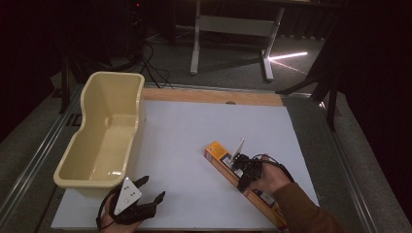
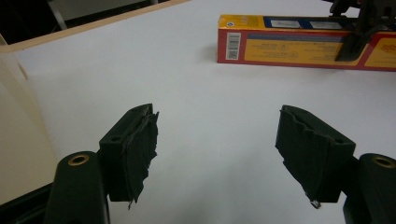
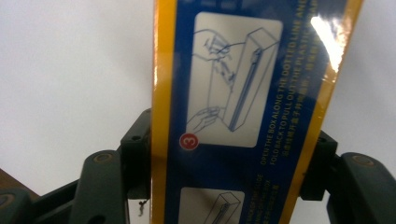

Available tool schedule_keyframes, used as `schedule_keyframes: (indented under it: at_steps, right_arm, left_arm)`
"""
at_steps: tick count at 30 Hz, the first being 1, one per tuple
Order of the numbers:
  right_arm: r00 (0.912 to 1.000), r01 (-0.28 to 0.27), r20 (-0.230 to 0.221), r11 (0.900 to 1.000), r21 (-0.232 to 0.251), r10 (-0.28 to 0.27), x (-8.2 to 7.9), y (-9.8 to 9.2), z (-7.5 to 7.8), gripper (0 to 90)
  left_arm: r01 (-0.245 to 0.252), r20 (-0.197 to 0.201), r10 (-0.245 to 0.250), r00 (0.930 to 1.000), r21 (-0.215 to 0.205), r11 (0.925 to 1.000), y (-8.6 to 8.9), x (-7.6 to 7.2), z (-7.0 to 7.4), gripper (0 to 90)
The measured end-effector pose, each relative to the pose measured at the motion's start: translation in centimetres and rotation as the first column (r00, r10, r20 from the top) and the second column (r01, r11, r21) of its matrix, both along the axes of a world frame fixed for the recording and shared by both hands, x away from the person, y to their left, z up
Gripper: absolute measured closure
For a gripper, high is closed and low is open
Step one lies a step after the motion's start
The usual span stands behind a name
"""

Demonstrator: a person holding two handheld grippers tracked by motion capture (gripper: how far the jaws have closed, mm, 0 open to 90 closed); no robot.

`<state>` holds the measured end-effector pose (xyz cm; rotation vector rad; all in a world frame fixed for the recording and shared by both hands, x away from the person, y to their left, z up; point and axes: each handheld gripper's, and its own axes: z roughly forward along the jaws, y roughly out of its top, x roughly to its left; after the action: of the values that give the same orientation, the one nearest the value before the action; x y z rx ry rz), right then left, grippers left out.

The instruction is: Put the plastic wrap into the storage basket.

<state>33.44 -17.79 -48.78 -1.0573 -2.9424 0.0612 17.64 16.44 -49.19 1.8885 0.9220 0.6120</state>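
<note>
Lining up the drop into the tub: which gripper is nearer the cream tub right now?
Left. The left gripper sits just off the near end of the cream tub, jaws open and empty. The right gripper is well off across the white sheet, clamped on the long yellow box.

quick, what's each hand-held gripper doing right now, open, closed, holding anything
Left hand-held gripper: open, holding nothing.
Right hand-held gripper: closed on the long yellow box.

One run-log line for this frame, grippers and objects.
right gripper: shut on long yellow-and-blue cardboard box, lying on white table | left gripper: open, empty | cream plastic tub: empty, left
</note>
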Motion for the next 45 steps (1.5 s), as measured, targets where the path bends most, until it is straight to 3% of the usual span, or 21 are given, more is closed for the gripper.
schedule_keyframes:
  at_steps: [5,8,13,16,22,27,31,40,44,45]
  right_arm:
    - [0.9978,0.059,-0.031,0.998,-0.009,-0.059,0.2,0.3,0.1,38.8]
    - [0.9946,0.09,-0.054,0.996,0.023,-0.089,0.3,0.1,0.2,39.0]
    - [0.9915,0.126,-0.043,0.99,0.071,-0.123,0.7,-0.5,0.7,39.2]
    - [0.9852,0.168,-0.058,0.977,0.134,-0.161,1.1,-0.9,1.3,39.2]
    - [0.9655,0.257,-0.113,0.928,0.269,-0.234,2.1,-1.7,2.3,39.2]
    - [0.95,0.312,-0.114,0.873,0.374,-0.291,2.6,-1.7,3.3,39.3]
    - [0.9418,0.336,-0.145,0.828,0.45,-0.303,3.0,-1.2,4.4,39.3]
    - [0.9498,0.312,-0.157,0.785,0.535,-0.27,3.4,1.9,6.5,39.3]
    - [0.9496,0.312,-0.169,0.755,0.576,-0.264,3.9,3.3,7.2,39.3]
    - [0.9496,0.312,-0.169,0.755,0.576,-0.264,3.9,3.3,7.2,39.3]
  left_arm:
    - [0.001,0.0,-0.001,1.0,-0.001,1.0,0.0,0.0,0.0,29.0]
    - [0.0,0.0,0.0,1.0,-0.001,1.0,0.0,0.0,0.0,29.0]
    - [0.0,0.001,0.0,1.0,0.001,1.0,0.0,0.0,0.0,29.1]
    - [0.001,0.001,-0.001,1.0,0.0,1.0,0.0,0.0,0.0,29.1]
    - [0.0,0.003,0.0,1.0,-0.001,1.0,-0.1,0.0,0.0,29.2]
    - [0.004,0.003,-0.004,1.0,-0.003,1.0,-0.1,0.0,0.0,29.1]
    - [0.008,0.003,-0.008,1.0,0.0,1.0,-0.2,0.0,0.0,29.1]
    - [0.004,0.005,-0.004,1.0,-0.01,0.9999,0.0,0.0,0.0,29.1]
    - [0.004,0.005,-0.004,1.0,-0.007,1.0,0.0,0.0,0.0,29.2]
    - [0.004,0.005,-0.004,1.0,-0.007,1.0,0.0,0.0,0.0,29.2]
